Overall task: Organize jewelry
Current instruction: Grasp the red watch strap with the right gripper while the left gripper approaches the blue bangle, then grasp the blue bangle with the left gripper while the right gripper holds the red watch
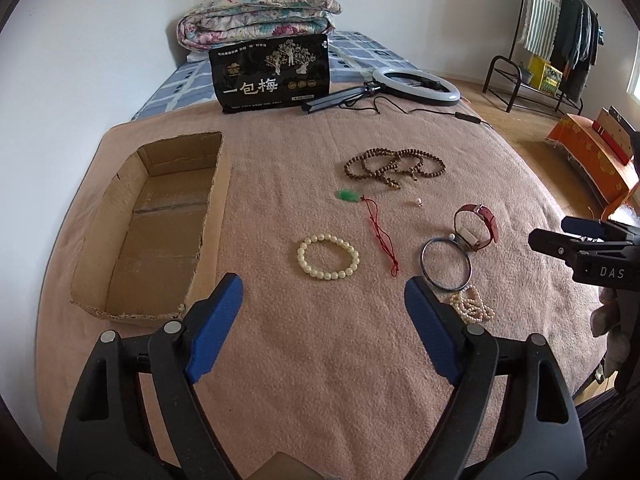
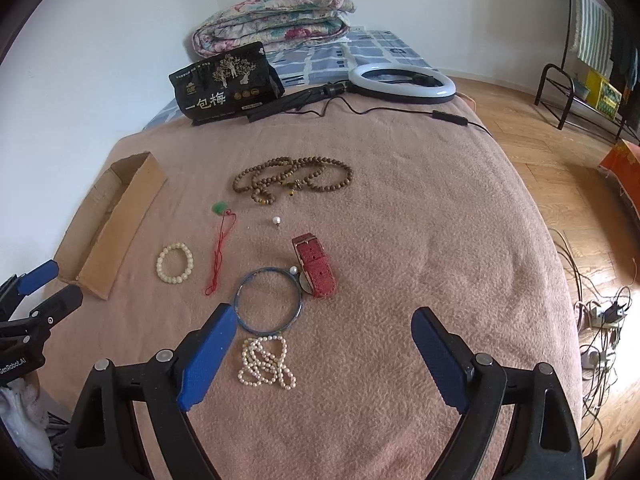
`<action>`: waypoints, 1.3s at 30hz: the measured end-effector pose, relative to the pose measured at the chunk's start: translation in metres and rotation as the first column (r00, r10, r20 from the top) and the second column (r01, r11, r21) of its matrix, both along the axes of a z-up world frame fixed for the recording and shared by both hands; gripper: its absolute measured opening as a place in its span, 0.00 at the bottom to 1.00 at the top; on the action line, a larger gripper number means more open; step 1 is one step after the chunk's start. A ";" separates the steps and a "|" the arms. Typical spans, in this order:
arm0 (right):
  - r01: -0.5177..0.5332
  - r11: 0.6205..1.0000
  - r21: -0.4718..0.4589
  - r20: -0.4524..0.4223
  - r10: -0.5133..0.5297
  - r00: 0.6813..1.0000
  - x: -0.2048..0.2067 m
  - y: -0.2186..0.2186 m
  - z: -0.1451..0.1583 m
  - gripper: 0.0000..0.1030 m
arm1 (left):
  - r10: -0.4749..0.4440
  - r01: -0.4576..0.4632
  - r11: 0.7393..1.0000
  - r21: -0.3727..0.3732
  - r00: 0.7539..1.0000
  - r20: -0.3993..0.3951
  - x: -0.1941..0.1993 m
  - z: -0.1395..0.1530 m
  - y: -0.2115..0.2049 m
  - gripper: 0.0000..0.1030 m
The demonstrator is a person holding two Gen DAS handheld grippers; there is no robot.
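Left wrist view showed the left gripper [image 1: 322, 308] with jaws apart and nothing between them, hovering over the blanket [image 1: 320, 380] short of the cream bead bracelet [image 1: 328, 256]; the empty cardboard box [image 1: 116, 304] lay along the left edge, likely the destination. Right wrist view showed the right gripper [image 2: 324, 344] likewise apart and empty, pearl strand [image 2: 267, 362] and blue bangle [image 2: 268, 301] just ahead, red-strapped watch [image 2: 316, 266] touching the bangle. Wooden beads [image 2: 292, 180] and jade pendant [image 2: 219, 208] sat toward the far edge, all spread singly, presumably for one-by-one pickup.

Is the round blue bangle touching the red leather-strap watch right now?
Touching. In the right wrist view the round blue bangle has its upper right rim against the red leather-strap watch, with no blanket showing between them.
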State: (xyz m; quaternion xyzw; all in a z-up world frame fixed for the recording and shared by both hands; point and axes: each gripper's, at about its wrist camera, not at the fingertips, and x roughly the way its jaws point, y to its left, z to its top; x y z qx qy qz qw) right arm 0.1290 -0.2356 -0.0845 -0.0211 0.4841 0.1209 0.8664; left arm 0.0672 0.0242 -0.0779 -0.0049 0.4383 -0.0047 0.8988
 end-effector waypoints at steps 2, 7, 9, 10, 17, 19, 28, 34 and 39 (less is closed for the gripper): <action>-0.026 0.999 -0.026 0.012 0.026 1.000 0.007 0.006 -0.001 0.88 | -0.020 0.020 1.000 0.002 1.000 -0.015 0.005 -0.003 -0.005 0.80; -0.085 0.994 -0.066 -0.025 0.084 0.996 0.028 0.016 -0.013 0.86 | -0.074 0.072 0.997 -0.024 0.994 -0.084 0.020 -0.019 -0.022 0.70; -0.083 0.994 -0.073 -0.052 0.079 0.996 0.037 0.015 -0.020 0.77 | -0.089 0.086 0.996 -0.032 0.991 -0.104 0.025 -0.026 -0.028 0.69; -0.083 0.994 -0.068 -0.068 0.079 0.995 0.042 0.014 -0.024 0.75 | -0.095 0.091 0.995 -0.037 0.989 -0.113 0.026 -0.028 -0.031 0.68; -0.115 0.993 -0.040 -0.111 0.110 0.988 0.053 0.018 -0.037 0.70 | -0.130 0.114 0.989 -0.097 0.975 -0.180 0.050 -0.049 -0.049 0.56; -0.124 0.990 -0.062 -0.102 0.118 0.988 0.055 0.021 -0.038 0.70 | -0.140 0.120 0.987 -0.108 0.970 -0.199 0.056 -0.056 -0.055 0.54; -0.154 0.986 -0.061 -0.140 0.144 0.980 0.072 0.025 -0.053 0.51 | -0.184 0.156 0.978 -0.135 0.956 -0.228 0.068 -0.073 -0.080 0.69; -0.160 0.986 -0.044 -0.169 0.150 0.974 0.079 0.021 -0.062 0.30 | -0.173 0.148 0.982 -0.121 0.956 -0.235 0.076 -0.079 -0.085 0.69; -0.163 0.986 -0.020 -0.180 0.157 0.971 0.080 0.019 -0.065 0.19 | -0.206 0.177 0.975 -0.131 0.945 -0.253 0.077 -0.087 -0.092 0.69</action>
